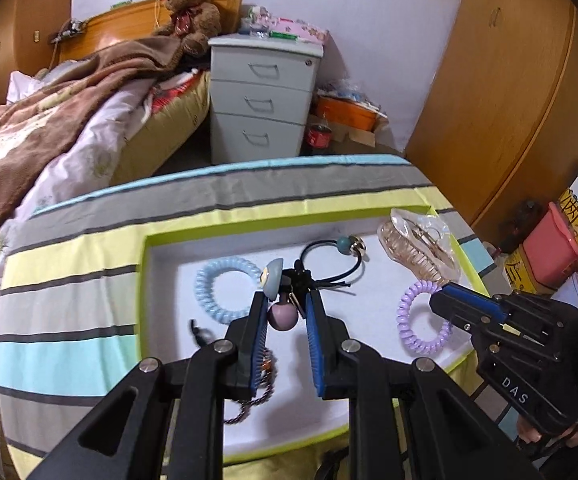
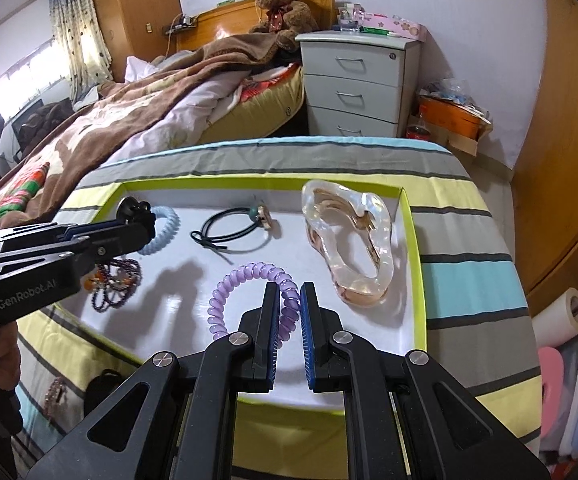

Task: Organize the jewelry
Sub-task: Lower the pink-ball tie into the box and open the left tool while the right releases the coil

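Over the white tray (image 2: pixel 416 264), left of the clear dish (image 2: pixel 349 240): your left claw (image 1: pixel 285 300) is nearly closed and pinches a charm hair tie (image 1: pixel 283 316) at its black knot. A mauve ball and a grey-blue dome hang from it between the pads.
Right claw (image 2: pixel 291 292): it is almost fully closed. One strand of the purple coil tie (image 2: pixel 229 284) sits between its pads, just in front of the clear dish, so I judge that it grips this strand.
Purple coil tie, handling: it looks light, springy and smooth. I think it can stretch or slip, so hold across a few turns together and not on one thin turn.
Charm hair tie, handling: the elastic is soft and the charms will swing. The knot is the good place to hold; the round ball would roll out of the pads.
Clear dish, handling: it looks like glass, hard and fragile. Lower the things into it gently and do not knock its rim.
Others left of the dish: a black elastic (image 2: pixel 229 228) is nearest, the blue coil tie (image 1: pixel 209 292) is further, and the bead bracelet (image 2: pixel 117 280) is also far, more towards you.
Worktop (image 2: pixel 469 264): a striped cloth covers it under the tray.
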Demonstrator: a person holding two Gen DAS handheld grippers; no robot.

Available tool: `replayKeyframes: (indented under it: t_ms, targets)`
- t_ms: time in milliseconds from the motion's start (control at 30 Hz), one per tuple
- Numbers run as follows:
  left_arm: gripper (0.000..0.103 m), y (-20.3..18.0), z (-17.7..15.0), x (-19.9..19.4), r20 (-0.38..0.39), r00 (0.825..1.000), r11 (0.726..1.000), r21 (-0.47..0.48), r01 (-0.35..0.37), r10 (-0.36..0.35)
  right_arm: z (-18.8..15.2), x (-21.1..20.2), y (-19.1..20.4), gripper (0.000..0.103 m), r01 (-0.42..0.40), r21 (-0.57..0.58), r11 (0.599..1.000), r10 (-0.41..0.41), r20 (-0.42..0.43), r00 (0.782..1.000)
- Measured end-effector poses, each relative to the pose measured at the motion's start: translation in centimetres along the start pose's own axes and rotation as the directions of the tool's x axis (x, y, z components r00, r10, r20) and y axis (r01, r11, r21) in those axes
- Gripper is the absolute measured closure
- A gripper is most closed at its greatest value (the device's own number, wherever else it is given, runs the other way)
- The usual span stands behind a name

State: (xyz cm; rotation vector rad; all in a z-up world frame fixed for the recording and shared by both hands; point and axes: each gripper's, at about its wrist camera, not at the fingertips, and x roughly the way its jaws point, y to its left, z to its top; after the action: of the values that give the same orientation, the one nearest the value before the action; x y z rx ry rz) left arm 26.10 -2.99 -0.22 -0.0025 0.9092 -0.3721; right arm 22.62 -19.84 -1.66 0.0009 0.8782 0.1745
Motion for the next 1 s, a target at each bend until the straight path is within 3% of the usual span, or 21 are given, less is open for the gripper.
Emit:
replayKeyframes:
  t_ms: [567,1000]
  targets:
    - [0.083,-0.7,0.0,3.8,-0.077,0.997,1.0,-0.007,-0.007,0.007,-0.1,1.7,-0.8,0.092,0.057,-0.018,0.998,-0.058,-0.025,0.998]
    - [0.082,-0.6,0.1,4.1,-0.078,0.997,1.0,-0.016,-0.007,0.006,-0.2,1.9,-1.0,0.092,0.061,-0.007,0.998,-0.061,-0.029,0.998]
